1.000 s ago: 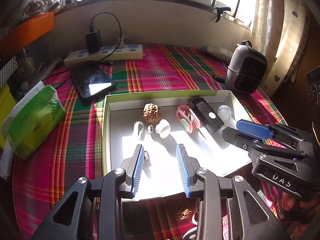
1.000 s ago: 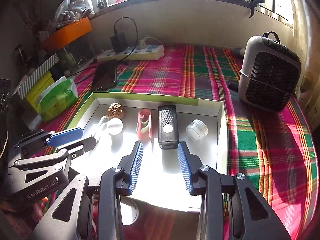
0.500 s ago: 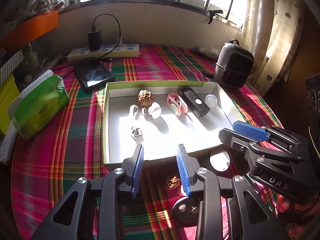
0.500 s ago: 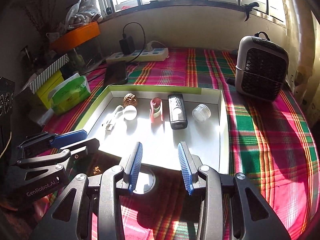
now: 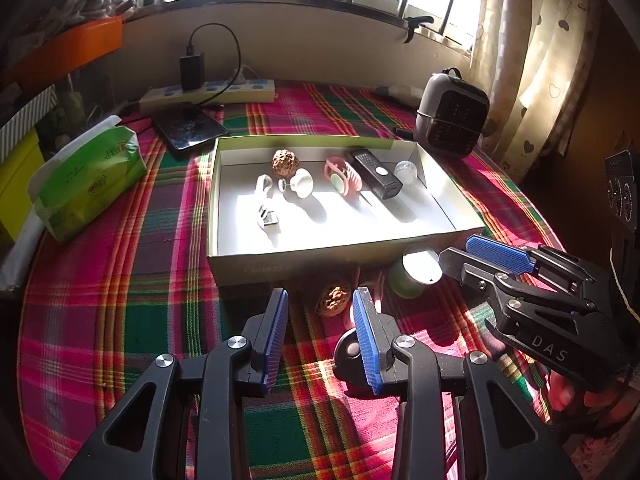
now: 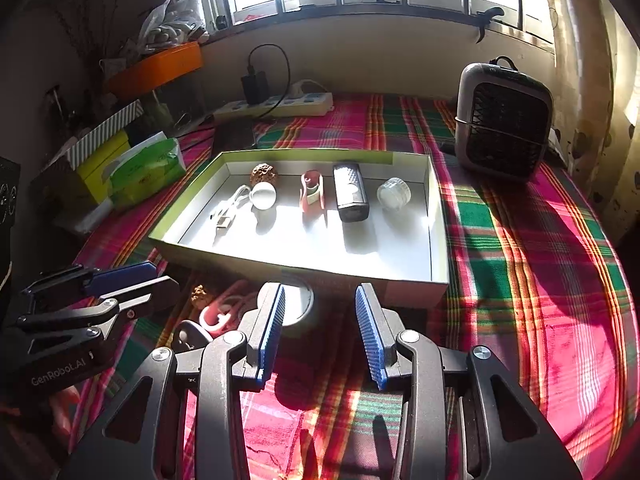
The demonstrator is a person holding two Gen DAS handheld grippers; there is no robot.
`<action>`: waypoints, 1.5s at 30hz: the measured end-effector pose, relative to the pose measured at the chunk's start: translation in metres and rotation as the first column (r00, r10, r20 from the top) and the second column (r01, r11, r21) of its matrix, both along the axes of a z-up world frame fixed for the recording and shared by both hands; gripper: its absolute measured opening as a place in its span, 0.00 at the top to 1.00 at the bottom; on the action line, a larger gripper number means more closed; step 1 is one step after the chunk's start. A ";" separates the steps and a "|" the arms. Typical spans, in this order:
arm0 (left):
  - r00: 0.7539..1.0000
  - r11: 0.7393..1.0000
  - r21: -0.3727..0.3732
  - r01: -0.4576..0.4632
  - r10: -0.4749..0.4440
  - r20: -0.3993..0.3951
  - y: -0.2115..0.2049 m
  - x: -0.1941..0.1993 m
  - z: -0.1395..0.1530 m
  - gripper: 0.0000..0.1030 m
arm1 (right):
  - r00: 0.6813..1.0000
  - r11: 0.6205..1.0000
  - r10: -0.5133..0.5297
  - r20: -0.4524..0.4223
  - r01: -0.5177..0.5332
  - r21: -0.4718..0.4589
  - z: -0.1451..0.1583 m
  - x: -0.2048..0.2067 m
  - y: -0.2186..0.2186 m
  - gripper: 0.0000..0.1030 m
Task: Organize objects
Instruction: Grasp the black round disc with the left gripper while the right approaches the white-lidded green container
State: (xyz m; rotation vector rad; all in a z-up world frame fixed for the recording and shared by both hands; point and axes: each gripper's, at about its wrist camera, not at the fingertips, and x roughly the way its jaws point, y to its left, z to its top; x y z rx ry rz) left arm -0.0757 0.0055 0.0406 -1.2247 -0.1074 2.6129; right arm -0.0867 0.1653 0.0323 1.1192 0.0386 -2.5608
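Note:
A shallow white box with a green rim (image 5: 304, 269) (image 6: 436, 216) sits on the plaid cloth. It holds a walnut (image 5: 285, 159), a white cable (image 5: 266, 208), a white knob (image 5: 302, 186), a pink clip (image 5: 344, 178), a black remote (image 5: 374, 168) and a clear jar (image 5: 406, 169). In front of the box lie a second walnut (image 5: 331, 300) (image 6: 199, 293), a green-and-white round container (image 5: 416, 270) (image 6: 298, 304), a pink ring (image 6: 224, 312) and a dark round piece (image 5: 347, 354). My left gripper (image 5: 320, 336) is open and empty just before the walnut. My right gripper (image 6: 320, 336) is open and empty near the round container.
A green tissue pack (image 5: 86, 182), a phone (image 5: 190, 130) and a power strip with charger (image 5: 208, 94) lie left and behind the box. A small grey fan heater (image 5: 450, 114) (image 6: 502, 124) stands at the right rear. Boxes and an orange tray (image 6: 156, 66) sit at far left.
Both grippers have pulled back from above the box toward the near side. The loose walnut, round container and pink ring in front of the box have come into view. Both stay open.

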 end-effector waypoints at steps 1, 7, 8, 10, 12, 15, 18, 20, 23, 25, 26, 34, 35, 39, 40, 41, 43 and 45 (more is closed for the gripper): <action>1.000 1.000 0.007 0.006 -0.006 0.003 0.000 0.002 -0.001 0.68 | 1.000 1.000 -0.001 0.002 0.001 -0.007 -0.001 0.002 0.001 0.62; 0.999 0.999 0.043 0.032 -0.033 0.027 0.001 0.010 -0.012 0.65 | 1.000 1.000 -0.005 -0.004 0.005 -0.002 -0.004 0.010 0.003 0.57; 0.999 0.998 0.054 0.040 -0.041 0.030 0.001 0.011 -0.014 0.65 | 1.000 1.000 -0.004 -0.007 0.004 0.000 -0.004 0.012 0.003 0.56; 0.998 0.996 0.073 0.051 -0.054 0.032 0.002 0.014 -0.016 0.64 | 1.000 1.000 -0.005 -0.004 0.005 -0.002 -0.005 0.014 0.004 0.55; 0.997 0.994 0.084 0.065 -0.069 0.038 0.005 0.015 -0.018 0.64 | 1.000 1.000 -0.008 -0.002 0.008 -0.002 -0.007 0.015 0.005 0.55; 0.995 0.991 0.104 0.079 -0.085 0.049 0.007 0.016 -0.021 0.64 | 1.000 1.000 -0.016 0.003 0.016 -0.004 -0.009 0.017 0.007 0.55; 0.994 0.990 0.108 0.090 -0.097 0.057 0.010 0.017 -0.024 0.64 | 1.000 1.000 -0.019 0.009 0.019 -0.006 -0.011 0.018 0.008 0.55; 0.993 0.991 0.101 0.091 -0.097 0.060 0.011 0.016 -0.026 0.63 | 1.000 1.000 -0.021 0.012 0.021 -0.002 -0.012 0.018 0.008 0.55; 0.993 0.992 0.099 0.084 -0.091 0.069 0.012 0.014 -0.029 0.63 | 1.000 1.000 -0.022 0.015 0.022 0.000 -0.012 0.018 0.008 0.55; 0.993 0.992 0.097 0.081 -0.088 0.073 0.012 0.012 -0.030 0.63 | 1.000 1.000 -0.023 0.016 0.023 0.002 -0.012 0.018 0.008 0.55; 0.994 0.992 0.099 0.079 -0.087 0.071 0.012 0.012 -0.030 0.63 | 1.000 1.000 -0.021 0.017 0.021 0.003 -0.013 0.017 0.008 0.55; 0.996 0.990 0.135 0.046 -0.056 0.069 0.001 0.010 -0.031 0.64 | 1.000 1.000 -0.007 0.022 0.006 0.011 -0.013 0.015 0.002 0.55; 0.997 0.989 0.140 0.036 -0.046 0.069 -0.002 0.010 -0.031 0.65 | 1.000 1.000 -0.005 0.024 0.004 0.011 -0.013 0.014 0.001 0.55; 0.998 0.989 0.151 0.011 -0.020 0.062 -0.010 0.009 -0.030 0.71 | 1.000 1.000 0.003 0.027 -0.003 0.015 -0.013 0.013 -0.004 0.55; 0.998 0.989 0.147 0.005 -0.013 0.058 -0.012 0.009 -0.029 0.73 | 1.000 1.000 0.005 0.027 -0.005 0.017 -0.013 0.012 -0.006 0.55; 0.998 0.990 0.143 -0.003 -0.005 0.058 -0.014 0.009 -0.030 0.73 | 1.000 1.000 0.008 0.026 -0.009 0.018 -0.013 0.012 -0.008 0.55; 0.998 0.990 0.143 -0.018 0.010 0.059 -0.020 0.009 -0.030 0.73 | 1.000 1.000 0.010 0.029 -0.011 0.024 -0.014 0.011 -0.011 0.55; 0.998 0.990 0.137 -0.032 0.024 0.057 -0.025 0.009 -0.030 0.73 | 0.999 1.000 0.011 0.033 -0.012 0.027 -0.015 0.008 -0.015 0.55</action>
